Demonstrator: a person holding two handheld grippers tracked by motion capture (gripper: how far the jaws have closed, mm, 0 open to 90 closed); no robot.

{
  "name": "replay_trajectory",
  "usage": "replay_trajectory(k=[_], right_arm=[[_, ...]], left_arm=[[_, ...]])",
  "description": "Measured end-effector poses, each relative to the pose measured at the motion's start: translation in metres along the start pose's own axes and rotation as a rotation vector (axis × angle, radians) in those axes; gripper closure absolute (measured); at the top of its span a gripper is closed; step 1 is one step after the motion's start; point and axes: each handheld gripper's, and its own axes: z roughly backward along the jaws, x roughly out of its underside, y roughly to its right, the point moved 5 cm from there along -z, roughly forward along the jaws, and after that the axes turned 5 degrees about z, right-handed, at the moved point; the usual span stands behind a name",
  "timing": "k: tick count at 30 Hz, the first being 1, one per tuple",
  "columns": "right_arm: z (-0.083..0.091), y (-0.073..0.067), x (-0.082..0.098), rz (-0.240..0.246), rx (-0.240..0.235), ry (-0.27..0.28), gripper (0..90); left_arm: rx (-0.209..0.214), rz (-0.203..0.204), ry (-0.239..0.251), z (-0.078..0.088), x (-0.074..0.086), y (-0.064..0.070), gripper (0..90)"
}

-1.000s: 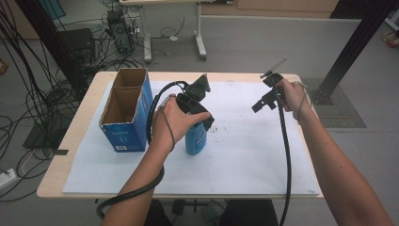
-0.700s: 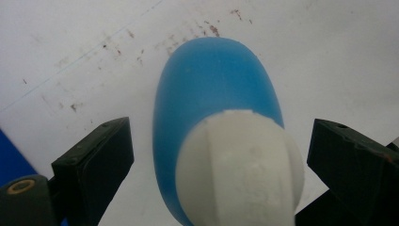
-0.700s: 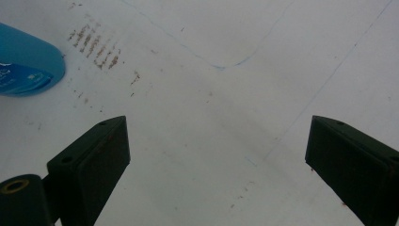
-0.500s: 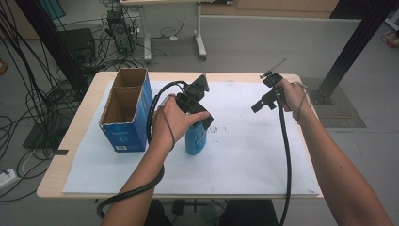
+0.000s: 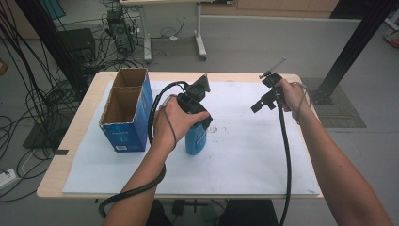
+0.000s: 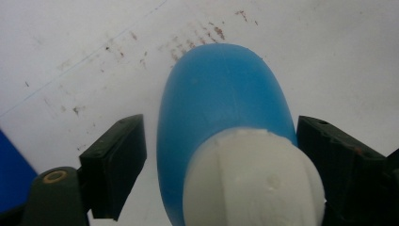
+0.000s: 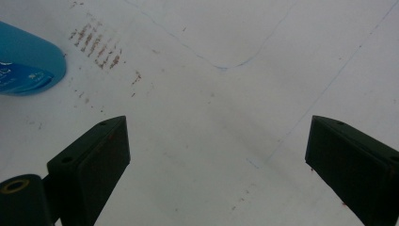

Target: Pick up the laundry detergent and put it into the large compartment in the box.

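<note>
- Your left tongs [image 6: 221,188] have just been closing around the blue bottle [image 6: 221,108], left pad still clear of it.
- Your right tongs [image 7: 216,165] gape empty over white paper [image 7: 226,117].
- A blue box [image 5: 124,113] stands on the counter [image 5: 84,122] beside your left tongs.

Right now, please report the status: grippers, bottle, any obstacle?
Left gripper jaws just closing around blue bottle, gap on one side. Right gripper open, empty. Bottle upright beside cardboard box.

Grey floor [image 5: 263,42] across the upper frame, tangled cables [image 5: 28,89] at far left, legs of a second desk [image 5: 200,40] at top centre, black metal post [image 5: 353,47] upper right, wooden table [image 5: 80,127] under white paper [image 5: 244,160].
</note>
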Motion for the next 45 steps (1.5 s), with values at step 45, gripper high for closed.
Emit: replay_trajectory(k=[45], right_arm=[[-0.0003, -0.0026, -0.0017, 0.016, 0.006, -0.004, 6.9]], left_arm=[[-0.019, 0.004, -0.003, 0.0015, 0.0008, 0.0034, 37.4]])
